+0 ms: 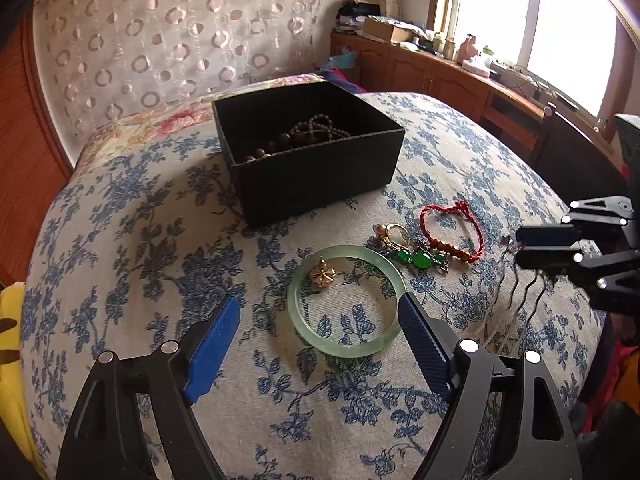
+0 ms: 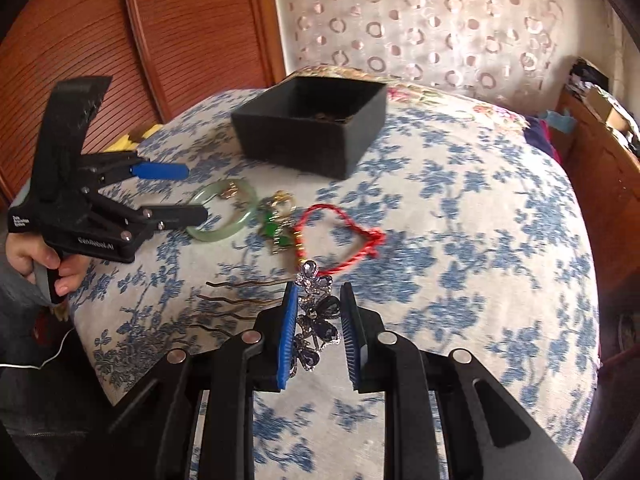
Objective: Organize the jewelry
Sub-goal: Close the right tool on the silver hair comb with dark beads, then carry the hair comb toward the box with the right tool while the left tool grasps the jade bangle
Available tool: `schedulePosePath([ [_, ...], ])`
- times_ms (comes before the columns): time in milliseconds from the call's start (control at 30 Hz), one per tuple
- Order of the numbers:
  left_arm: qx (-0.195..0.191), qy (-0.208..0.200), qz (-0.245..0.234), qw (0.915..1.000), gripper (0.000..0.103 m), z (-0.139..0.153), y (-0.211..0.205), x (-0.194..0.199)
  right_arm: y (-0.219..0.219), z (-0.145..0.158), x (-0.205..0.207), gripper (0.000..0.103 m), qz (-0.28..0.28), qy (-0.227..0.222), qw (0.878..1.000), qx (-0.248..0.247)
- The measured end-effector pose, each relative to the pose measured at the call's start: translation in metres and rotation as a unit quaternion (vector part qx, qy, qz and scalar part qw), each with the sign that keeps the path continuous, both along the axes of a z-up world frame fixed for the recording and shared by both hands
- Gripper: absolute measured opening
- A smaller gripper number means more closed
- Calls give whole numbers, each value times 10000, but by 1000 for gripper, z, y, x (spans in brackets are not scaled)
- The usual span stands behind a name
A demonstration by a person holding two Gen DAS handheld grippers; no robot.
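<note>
A pale green jade bangle lies on the floral bedspread with a small gold charm inside its ring. My left gripper stands open over it; the right pad is at the bangle's rim and the left pad is well clear. Beyond it lie a gold and green stone piece and a red cord bracelet. My right gripper is shut on the jewelled head of a hair comb, whose wavy prongs stick out to the left. The black box at the back holds brown beads.
The bedspread curves away to edges on every side. A wooden cabinet with clutter stands under the window at the right. A wooden panelled wall and a curtain are behind the bed. A hand holds the left gripper's handle.
</note>
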State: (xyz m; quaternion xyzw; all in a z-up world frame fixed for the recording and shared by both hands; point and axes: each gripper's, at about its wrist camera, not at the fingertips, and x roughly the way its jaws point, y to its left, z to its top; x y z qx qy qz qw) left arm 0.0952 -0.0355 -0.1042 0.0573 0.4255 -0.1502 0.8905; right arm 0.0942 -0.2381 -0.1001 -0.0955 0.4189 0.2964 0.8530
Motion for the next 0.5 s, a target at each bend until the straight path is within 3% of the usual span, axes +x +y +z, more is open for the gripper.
schedulePosePath([
  [500, 318, 226, -189, 9991, 80, -13, -22, 12, -20, 8, 10, 24, -277, -151, 9995, 45],
])
